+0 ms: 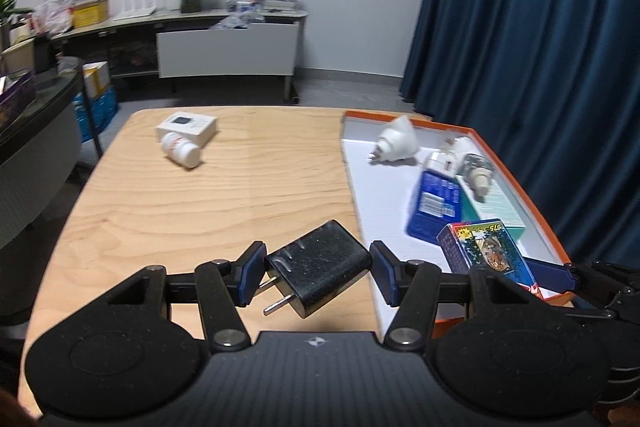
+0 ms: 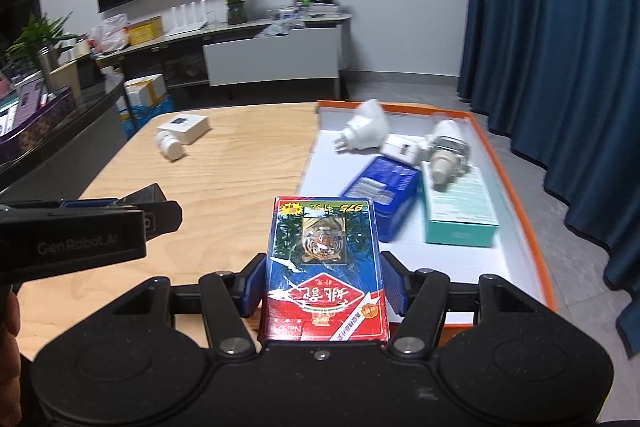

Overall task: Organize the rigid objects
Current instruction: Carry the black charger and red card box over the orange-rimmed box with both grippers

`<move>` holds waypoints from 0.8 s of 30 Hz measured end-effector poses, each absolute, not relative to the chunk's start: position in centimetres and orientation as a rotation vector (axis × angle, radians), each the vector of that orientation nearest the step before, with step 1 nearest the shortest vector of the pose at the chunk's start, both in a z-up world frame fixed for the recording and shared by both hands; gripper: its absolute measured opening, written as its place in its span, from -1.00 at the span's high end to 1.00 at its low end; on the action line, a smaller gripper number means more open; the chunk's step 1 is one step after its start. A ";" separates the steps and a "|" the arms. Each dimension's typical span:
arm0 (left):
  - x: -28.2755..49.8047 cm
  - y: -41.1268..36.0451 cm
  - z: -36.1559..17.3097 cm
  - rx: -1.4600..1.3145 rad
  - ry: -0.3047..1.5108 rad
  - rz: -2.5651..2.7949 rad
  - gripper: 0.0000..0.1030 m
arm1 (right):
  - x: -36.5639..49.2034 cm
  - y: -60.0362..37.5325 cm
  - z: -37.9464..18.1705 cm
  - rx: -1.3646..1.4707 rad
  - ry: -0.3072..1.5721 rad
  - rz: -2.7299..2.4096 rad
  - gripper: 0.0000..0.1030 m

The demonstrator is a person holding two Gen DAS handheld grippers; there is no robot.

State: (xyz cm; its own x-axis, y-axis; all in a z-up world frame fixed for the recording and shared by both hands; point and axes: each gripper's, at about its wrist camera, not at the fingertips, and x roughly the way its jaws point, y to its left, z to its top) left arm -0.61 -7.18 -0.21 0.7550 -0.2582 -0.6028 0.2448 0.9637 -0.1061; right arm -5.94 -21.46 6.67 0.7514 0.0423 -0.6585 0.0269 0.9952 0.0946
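Wooden table (image 1: 208,195), pale grain, in a room with a blue curtain (image 1: 540,27) to the right and a low sideboard (image 1: 224,39) under a dark screen at the back.

Item 1: orange-rimmed tray (image 1: 516,183), white inside, on the right part of the table. Contents: white bulb-shaped plug (image 1: 396,139), small white adapter (image 2: 400,149), clear-and-white plug-in device (image 2: 446,155), blue box (image 2: 380,187), teal box (image 2: 460,215).

Item 2: black charger (image 1: 320,263), two prongs pointing down and left. My left tool (image 1: 318,275) holds it between its blue pads, raised above the table near the tray's left edge.

Item 3: card box (image 2: 324,267), red and blue with a tiger print. My right tool (image 2: 322,285) clamps it by its long sides, over the tray's near end.

Item 4: white box (image 1: 187,127) with a white bottle (image 1: 182,150) lying on its side against it, far left of the table, not yet sorted.

Handling note, my judgement: both held things look bound for the tray. I would bring the card box down flat in the bare near corner, clear of the blue box, and let go only once it rests. The charger grip looks skewed, so I would keep it low and set it on the bare white floor left of the blue box, prongs sideways. The two tools are close together; placing one at a time avoids a knock.
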 end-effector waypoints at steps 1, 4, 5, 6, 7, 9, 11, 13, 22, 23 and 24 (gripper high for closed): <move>-0.5 -7.6 -0.2 -0.017 0.660 -0.283 -0.11 | -6.0 -21.9 6.6 0.104 0.720 -0.005 -0.38; -0.3 -8.7 -0.2 -0.005 0.656 -0.310 -0.11 | -6.1 -23.3 6.5 0.116 0.720 -0.037 -0.38; -0.2 -9.0 -0.1 -0.004 0.656 -0.317 -0.11 | -6.1 -23.8 6.5 0.118 0.720 -0.049 -0.38; -0.1 -9.4 -0.1 -0.004 0.656 -0.325 -0.11 | -6.1 -24.2 6.5 0.121 0.719 -0.060 -0.38; 0.0 -9.7 -0.1 -0.001 0.656 -0.333 -0.11 | -6.2 -24.7 6.4 0.123 0.719 -0.070 -0.38; 0.2 -10.4 -0.2 0.003 0.657 -0.349 -0.11 | -6.2 -25.5 6.4 0.127 0.718 -0.092 -0.38; 0.4 -11.1 -0.2 0.008 0.658 -0.363 -0.11 | -6.2 -26.3 6.3 0.135 0.718 -0.113 -0.38; 0.6 -11.8 -0.3 0.011 0.661 -0.378 -0.11 | -6.2 -27.1 6.2 0.143 0.718 -0.133 -0.38; 1.5 -14.0 -0.4 0.027 0.667 -0.411 -0.11 | -5.8 -29.0 5.7 0.155 0.724 -0.166 -0.38; 1.6 -14.2 -0.4 0.028 0.666 -0.413 -0.11 | -5.7 -29.1 5.7 0.156 0.725 -0.167 -0.38; 1.7 -14.4 -0.4 0.029 0.665 -0.415 -0.11 | -5.6 -29.3 5.6 0.157 0.726 -0.168 -0.38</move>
State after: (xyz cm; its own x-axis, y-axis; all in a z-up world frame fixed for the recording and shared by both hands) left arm 1.69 -14.36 -0.41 0.7080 -0.3646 -0.6049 0.3828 0.9178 -0.1052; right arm -5.56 -29.29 5.59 0.7358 -0.0984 -0.6701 0.2069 0.9748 0.0840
